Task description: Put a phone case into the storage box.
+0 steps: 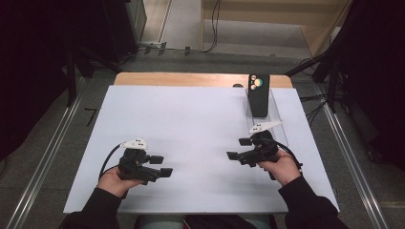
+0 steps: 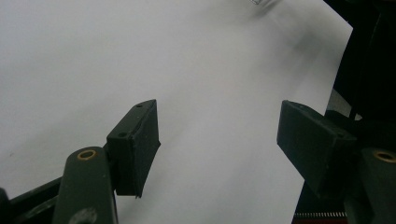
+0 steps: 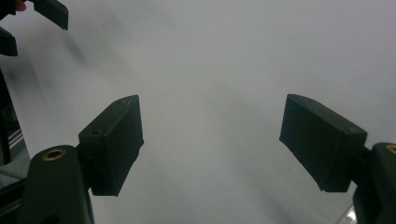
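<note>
Left tongs (image 1: pixel 160 166): held low over the near-left of the tabletop (image 1: pixel 191 129), pointing toward the middle; jaws spread, nothing between them. In the left gripper view the two pads (image 2: pixel 135 144) stand apart over bare white surface.
Right tongs (image 1: pixel 239 149): held over the near-right of the tabletop, pointing left toward the middle; jaws released and empty. In the right gripper view the pads (image 3: pixel 114 142) frame blank white, with the left tongs' jaw tips (image 3: pixel 49 11) far off at the upper left corner.
Phone (image 1: pixel 258 94): dark, upright or leaning back in a clear stand (image 1: pixel 274 121) at the far-right of the tabletop; round coloured marks near its top.
Phone relative to tongs: beyond the right tongs and a little to their right, near but apart; well apart from the left tongs, diagonally across the tabletop. Neither pair points at it.
Step in hand: judged as an idle or approach stage; nothing grasped, both hands parked near the front edge.
Next move calls for: probably turning the right tongs away from the middle toward the far edge, then reaching to the phone with jaws wide enough for its sides; the clear stand is hard to see, so care is needed not to knock it.
Risk: a sideways nudge could tip the phone.
</note>
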Demonstrator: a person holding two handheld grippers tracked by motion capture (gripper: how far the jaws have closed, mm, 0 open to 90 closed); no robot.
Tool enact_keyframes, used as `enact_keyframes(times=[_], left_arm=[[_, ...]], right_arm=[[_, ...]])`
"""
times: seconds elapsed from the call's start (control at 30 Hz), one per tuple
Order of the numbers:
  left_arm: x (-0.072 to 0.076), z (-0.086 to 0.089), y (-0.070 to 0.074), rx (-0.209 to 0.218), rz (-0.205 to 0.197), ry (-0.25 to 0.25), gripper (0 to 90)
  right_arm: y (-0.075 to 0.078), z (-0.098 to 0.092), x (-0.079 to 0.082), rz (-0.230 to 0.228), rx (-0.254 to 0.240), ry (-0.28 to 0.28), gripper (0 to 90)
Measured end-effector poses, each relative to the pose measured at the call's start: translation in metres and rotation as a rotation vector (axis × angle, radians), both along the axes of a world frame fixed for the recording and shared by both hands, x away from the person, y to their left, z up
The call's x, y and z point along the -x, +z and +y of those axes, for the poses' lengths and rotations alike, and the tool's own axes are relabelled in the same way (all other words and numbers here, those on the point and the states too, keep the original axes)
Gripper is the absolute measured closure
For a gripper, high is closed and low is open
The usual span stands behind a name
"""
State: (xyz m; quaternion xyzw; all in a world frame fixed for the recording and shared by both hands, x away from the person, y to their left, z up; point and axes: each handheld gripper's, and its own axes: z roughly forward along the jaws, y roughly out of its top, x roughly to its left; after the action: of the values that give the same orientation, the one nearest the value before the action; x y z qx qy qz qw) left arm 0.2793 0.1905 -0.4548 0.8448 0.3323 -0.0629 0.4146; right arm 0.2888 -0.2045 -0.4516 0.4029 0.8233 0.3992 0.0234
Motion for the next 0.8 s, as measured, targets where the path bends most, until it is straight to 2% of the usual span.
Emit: enact_keyframes(times=[0.17,0.43,0.8], left_arm=[[0.001,0.000,0.000,0.000,-0.003,-0.002,29.8],[0.003,0.002,-0.001,-0.001,0.000,-0.006,29.8],[0.005,0.000,-0.001,-0.004,0.004,-0.017,29.8]], right_arm=[[-0.006,-0.005,0.009,0.004,0.021,0.003,19.5],[-0.012,-0.018,0.026,0.016,0.023,-0.005,19.5],[-0.020,-0.039,0.036,0.035,0.023,-0.033,19.4]])
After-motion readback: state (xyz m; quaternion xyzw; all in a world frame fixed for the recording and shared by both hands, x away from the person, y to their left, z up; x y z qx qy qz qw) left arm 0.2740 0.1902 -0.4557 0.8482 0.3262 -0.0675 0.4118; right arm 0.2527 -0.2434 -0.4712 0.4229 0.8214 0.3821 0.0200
